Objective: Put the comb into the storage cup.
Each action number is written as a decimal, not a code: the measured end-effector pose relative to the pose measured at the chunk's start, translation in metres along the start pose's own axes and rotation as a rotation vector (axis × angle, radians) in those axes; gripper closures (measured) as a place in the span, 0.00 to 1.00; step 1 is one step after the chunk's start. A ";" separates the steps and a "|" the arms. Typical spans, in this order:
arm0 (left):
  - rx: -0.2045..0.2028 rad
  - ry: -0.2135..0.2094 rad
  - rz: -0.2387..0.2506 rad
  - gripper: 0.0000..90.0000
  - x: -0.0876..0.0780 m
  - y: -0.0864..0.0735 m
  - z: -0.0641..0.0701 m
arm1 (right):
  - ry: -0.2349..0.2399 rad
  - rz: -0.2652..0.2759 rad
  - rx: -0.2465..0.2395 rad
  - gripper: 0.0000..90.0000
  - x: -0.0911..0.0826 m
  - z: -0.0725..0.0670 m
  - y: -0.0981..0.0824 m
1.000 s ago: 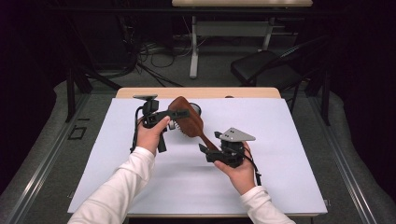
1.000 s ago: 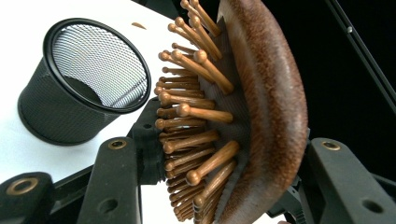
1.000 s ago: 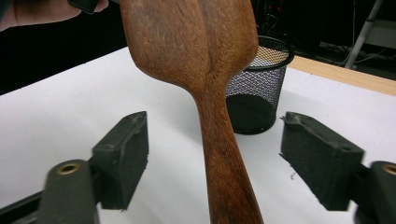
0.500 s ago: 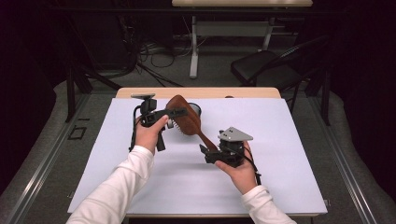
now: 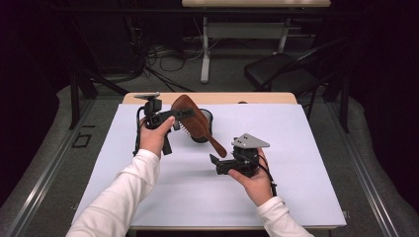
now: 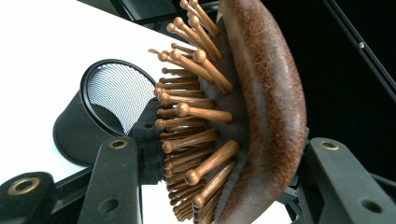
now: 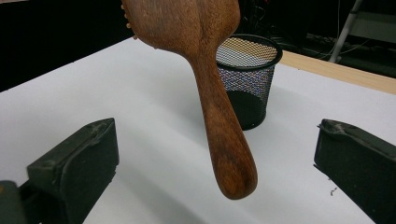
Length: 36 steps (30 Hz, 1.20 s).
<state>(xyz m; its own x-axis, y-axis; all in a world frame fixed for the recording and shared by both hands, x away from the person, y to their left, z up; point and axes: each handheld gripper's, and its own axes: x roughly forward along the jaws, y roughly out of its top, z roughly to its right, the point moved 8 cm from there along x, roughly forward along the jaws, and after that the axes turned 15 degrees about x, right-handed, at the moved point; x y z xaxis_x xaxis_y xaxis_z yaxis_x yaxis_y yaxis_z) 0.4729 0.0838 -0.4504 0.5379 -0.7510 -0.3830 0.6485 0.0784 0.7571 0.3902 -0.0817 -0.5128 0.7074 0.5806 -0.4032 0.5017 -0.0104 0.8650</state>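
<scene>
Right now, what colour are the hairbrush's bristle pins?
Light brown wood pins, best in the left gripper view.

Hairbrush [image 7: 205, 56] head cut off by top edge in right gripper view; in left gripper view its handle lies out of frame; mesh cup [image 5: 206, 121] half hidden behind brush in high view; bench [image 5: 296, 197] near edge partly cut off.
</scene>
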 end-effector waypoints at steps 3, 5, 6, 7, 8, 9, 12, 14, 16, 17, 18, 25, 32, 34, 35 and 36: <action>-0.004 0.006 0.003 0.55 -0.001 0.003 -0.001 | 0.003 -0.004 -0.005 0.00 -0.001 0.000 0.000; -0.001 0.013 0.006 0.55 -0.002 0.006 -0.001 | 0.010 0.000 -0.004 0.00 -0.002 0.000 0.001; -0.002 0.015 0.009 0.55 -0.003 0.007 -0.002 | 0.011 0.002 -0.003 0.00 -0.003 0.000 0.001; -0.003 0.017 0.010 0.55 -0.003 0.008 -0.002 | 0.013 0.003 0.005 0.00 -0.003 0.000 0.001; -0.004 0.021 0.011 0.55 -0.004 0.009 -0.003 | 0.015 0.003 0.005 0.00 -0.004 0.000 0.002; -0.005 0.024 0.012 0.55 -0.004 0.010 -0.003 | 0.018 0.005 0.006 0.00 -0.004 0.000 0.002; 0.000 0.030 0.019 0.55 -0.005 0.013 -0.004 | 0.024 0.009 0.012 0.00 -0.005 0.001 0.003; 0.002 0.036 0.025 0.55 -0.006 0.015 -0.005 | 0.016 0.008 0.009 0.00 -0.005 0.002 0.003; -0.005 0.041 0.027 0.55 -0.007 0.017 -0.006 | 0.010 0.011 0.008 0.00 -0.006 0.003 0.004; -0.001 0.043 0.028 0.55 -0.007 0.018 -0.007 | 0.008 0.014 0.007 0.00 -0.006 0.003 0.004; -0.005 0.047 0.034 0.55 -0.007 0.019 -0.007 | 0.004 0.015 0.007 0.00 -0.006 0.004 0.005; -0.007 0.070 0.045 0.55 -0.008 0.024 -0.012 | -0.003 0.012 0.010 0.00 -0.006 0.007 0.005; -0.007 0.085 0.059 0.55 -0.012 0.032 -0.015 | -0.002 0.018 0.013 0.00 -0.008 0.007 0.005; -0.011 0.091 0.070 0.55 -0.012 0.036 -0.015 | -0.002 0.015 0.012 0.00 -0.007 0.007 0.005; -0.011 0.092 0.071 0.55 -0.013 0.038 -0.015 | -0.003 0.014 0.013 0.00 -0.007 0.007 0.005; -0.013 0.093 0.076 0.55 -0.013 0.040 -0.015 | -0.005 0.014 0.013 0.00 -0.007 0.008 0.005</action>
<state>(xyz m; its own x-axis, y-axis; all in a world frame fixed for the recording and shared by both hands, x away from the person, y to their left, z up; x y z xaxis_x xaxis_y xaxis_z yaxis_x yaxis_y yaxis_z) 0.4999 0.1070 -0.4230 0.6332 -0.6785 -0.3725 0.6105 0.1420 0.7792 0.3915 -0.0922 -0.5083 0.7166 0.5763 -0.3928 0.4984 -0.0291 0.8665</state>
